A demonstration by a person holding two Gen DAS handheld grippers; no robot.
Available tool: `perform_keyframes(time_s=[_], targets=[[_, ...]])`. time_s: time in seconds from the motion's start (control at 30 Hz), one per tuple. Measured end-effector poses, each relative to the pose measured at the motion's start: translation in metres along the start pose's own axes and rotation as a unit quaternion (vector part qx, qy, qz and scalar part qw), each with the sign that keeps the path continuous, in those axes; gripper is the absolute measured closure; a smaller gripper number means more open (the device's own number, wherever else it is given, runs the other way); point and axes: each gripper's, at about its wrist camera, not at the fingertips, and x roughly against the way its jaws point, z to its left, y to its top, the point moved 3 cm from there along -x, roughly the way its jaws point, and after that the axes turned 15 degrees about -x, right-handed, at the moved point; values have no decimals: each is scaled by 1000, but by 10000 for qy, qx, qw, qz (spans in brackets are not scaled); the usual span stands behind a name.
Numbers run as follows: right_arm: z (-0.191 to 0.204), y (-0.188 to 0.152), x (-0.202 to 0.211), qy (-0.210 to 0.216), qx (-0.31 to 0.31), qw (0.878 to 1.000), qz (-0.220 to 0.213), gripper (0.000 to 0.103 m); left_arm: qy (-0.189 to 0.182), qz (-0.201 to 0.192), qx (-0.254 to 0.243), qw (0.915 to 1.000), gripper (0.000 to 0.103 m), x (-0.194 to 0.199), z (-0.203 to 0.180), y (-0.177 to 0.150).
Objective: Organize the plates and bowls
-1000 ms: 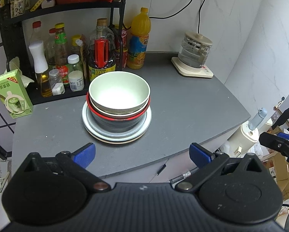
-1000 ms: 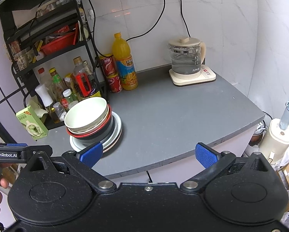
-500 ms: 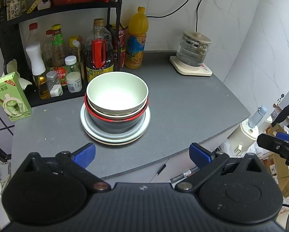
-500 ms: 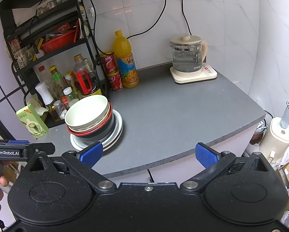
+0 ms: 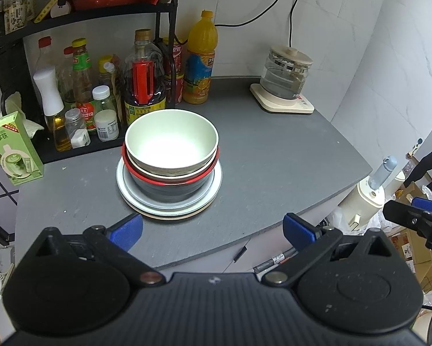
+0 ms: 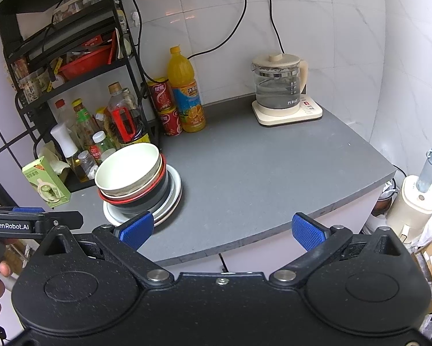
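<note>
In the left wrist view, the left gripper (image 5: 213,230) is seen at the bottom of the frame with its blue-padded fingers (image 5: 127,229) spread wide and nothing between them. Just above it, in the middle of the frame, a stack of dishes is set on the grey countertop (image 5: 288,167): a cream bowl (image 5: 171,144) is nested in a red-rimmed bowl (image 5: 169,177), which rests on a pile of plates (image 5: 216,184). Bottles are crowded on a black rack (image 5: 80,23) at the upper left, a green carton (image 5: 12,150) is stood at the left edge, and a glass kettle (image 5: 286,79) is placed at the upper right. In the right wrist view, the right gripper (image 6: 221,230) is likewise held spread and empty at the bottom, with the dish stack shown left of centre, the cream bowl (image 6: 127,174) on top, partly overlapped by the left blue pad (image 6: 136,229). An orange juice bottle (image 6: 185,92) is stood by the wall, and the kettle (image 6: 279,86) is seen at the upper right.
</note>
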Motion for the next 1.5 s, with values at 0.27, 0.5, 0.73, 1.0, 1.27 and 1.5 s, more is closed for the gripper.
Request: perform_keyframes(time_s=[0.27,0.5,0.73,1.0,1.27,1.5], targets=[[0,2,0,-21,8,10000,-17,0,-24,-2,19,10000,1,-1,1,1],[0,-1,2,-30,-30,10000,-15,0,-15,-5,5,10000,1,-1,2,0],[1,-3,4,-19,-3,10000,11,0,-31,27,6,10000,1,0,0,-1],[1,-5,5,49,-20,10000,45,0,2,16,-10,10000,1,3,0,-2],[4,-6,3,68,28,10000,53,0,18,18,23,10000,1,5,3,-3],[5,-7,1,61,56,10000,49,0,18,32,29,10000,1,4,4,-2]])
